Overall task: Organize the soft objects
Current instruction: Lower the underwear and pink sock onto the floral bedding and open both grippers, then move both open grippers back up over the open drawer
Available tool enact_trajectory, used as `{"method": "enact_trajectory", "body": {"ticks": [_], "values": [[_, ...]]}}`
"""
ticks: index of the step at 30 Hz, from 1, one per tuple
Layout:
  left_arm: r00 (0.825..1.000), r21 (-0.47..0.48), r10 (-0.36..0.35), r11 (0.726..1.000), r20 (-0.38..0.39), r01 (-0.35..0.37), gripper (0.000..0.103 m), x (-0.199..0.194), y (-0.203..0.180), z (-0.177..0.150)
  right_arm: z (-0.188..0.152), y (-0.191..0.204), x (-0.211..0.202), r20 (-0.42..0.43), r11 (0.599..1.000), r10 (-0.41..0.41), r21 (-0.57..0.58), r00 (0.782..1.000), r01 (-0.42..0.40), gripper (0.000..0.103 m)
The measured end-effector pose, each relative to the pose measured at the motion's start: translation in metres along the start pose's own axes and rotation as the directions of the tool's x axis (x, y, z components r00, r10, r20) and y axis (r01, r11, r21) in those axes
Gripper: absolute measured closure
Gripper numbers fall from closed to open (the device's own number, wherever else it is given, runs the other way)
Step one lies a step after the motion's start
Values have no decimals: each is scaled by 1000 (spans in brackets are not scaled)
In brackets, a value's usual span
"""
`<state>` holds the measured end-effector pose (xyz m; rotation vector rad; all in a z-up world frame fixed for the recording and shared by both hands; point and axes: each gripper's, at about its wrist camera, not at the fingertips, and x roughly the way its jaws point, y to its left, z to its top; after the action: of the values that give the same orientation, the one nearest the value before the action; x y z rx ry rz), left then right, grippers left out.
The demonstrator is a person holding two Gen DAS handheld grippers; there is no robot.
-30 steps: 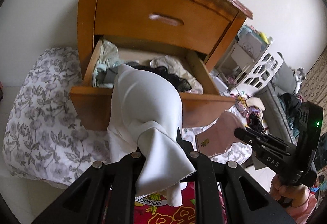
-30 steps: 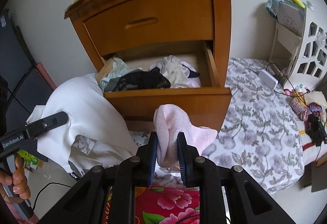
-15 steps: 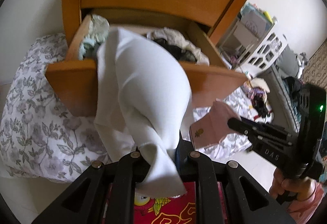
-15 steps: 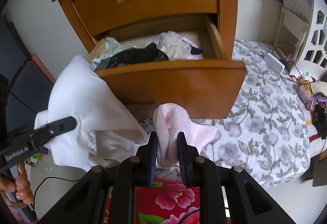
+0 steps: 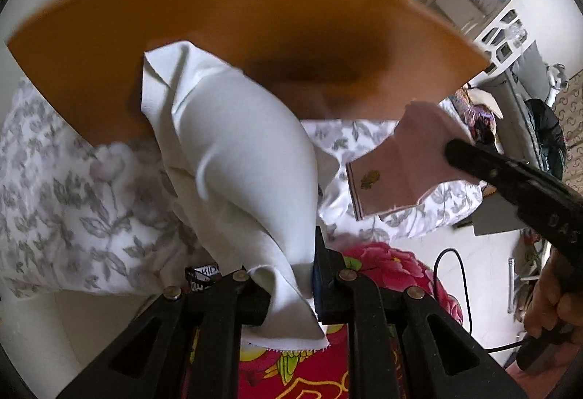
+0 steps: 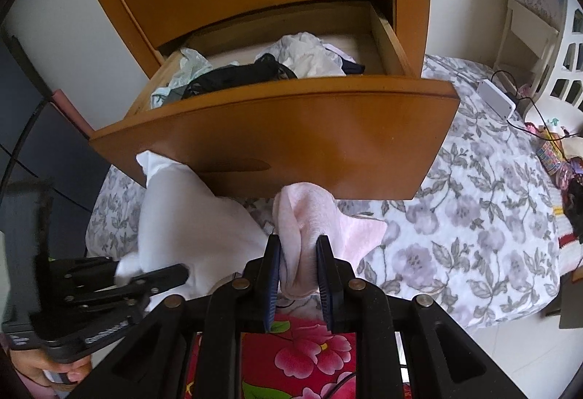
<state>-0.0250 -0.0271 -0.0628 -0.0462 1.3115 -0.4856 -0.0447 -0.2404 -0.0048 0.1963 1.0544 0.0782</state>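
**A:** Left wrist view first. Your left gripper (image 5: 291,284) is clamped narrow on the bunched end of a white garment (image 5: 233,151), and the rest of that cloth hangs forward against the front panel of the open drawer (image 5: 255,20), draping onto the floral bedsheet (image 5: 65,187) below.

**B:** And my other hand?

**A:** Your right gripper (image 6: 298,275) is pinched on a folded pink cloth (image 6: 309,216), which stands up between the pads just under the drawer front (image 6: 291,129). Neither piece is in the drawer — both sit low, in front of it, over the bedding.

**B:** So how do I handle this step well?

**A:** I'd judge you're laying both pieces down on the bed to fold or sort them. Keep your grips firm until the cloth rests flat; spread the two apart so the white one doesn't cover the pink. Mind the drawer's overhanging front — it is close above both hands. The drawer already holds a black garment (image 6: 233,74) and pale ones, loosely piled.

**B:** Anything readable?

**A:** On your right gripper's arm, seen from the left, the letters "DAS". The white garment's black label (image 5: 202,277) shows "KID", the rest hidden. The pink cloth carries a small gold emblem (image 5: 370,178), no text I can make out. The lettering on your left gripper's body is too blurred to read.
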Motion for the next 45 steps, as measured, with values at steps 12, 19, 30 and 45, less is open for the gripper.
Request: {"method": "enact_trajectory", "body": {"ticks": [12, 19, 30, 45], "values": [[996, -35, -4, 999, -88, 1, 80, 31, 3, 8, 5, -5, 27, -70, 1000, -16, 5, 997, 16, 80], [994, -24, 20, 999, -112, -22, 55, 24, 5, 12, 10, -5, 31, -81, 1000, -21, 0, 997, 21, 74], [998, -83, 58, 995, 4, -58, 41, -22, 28, 28, 12, -5, 27, -71, 1000, -31, 3, 997, 31, 72], [979, -146, 186, 974, 85, -173, 17, -36, 39, 31, 16, 4, 17, -49, 997, -73, -30, 996, 72, 16]]}}
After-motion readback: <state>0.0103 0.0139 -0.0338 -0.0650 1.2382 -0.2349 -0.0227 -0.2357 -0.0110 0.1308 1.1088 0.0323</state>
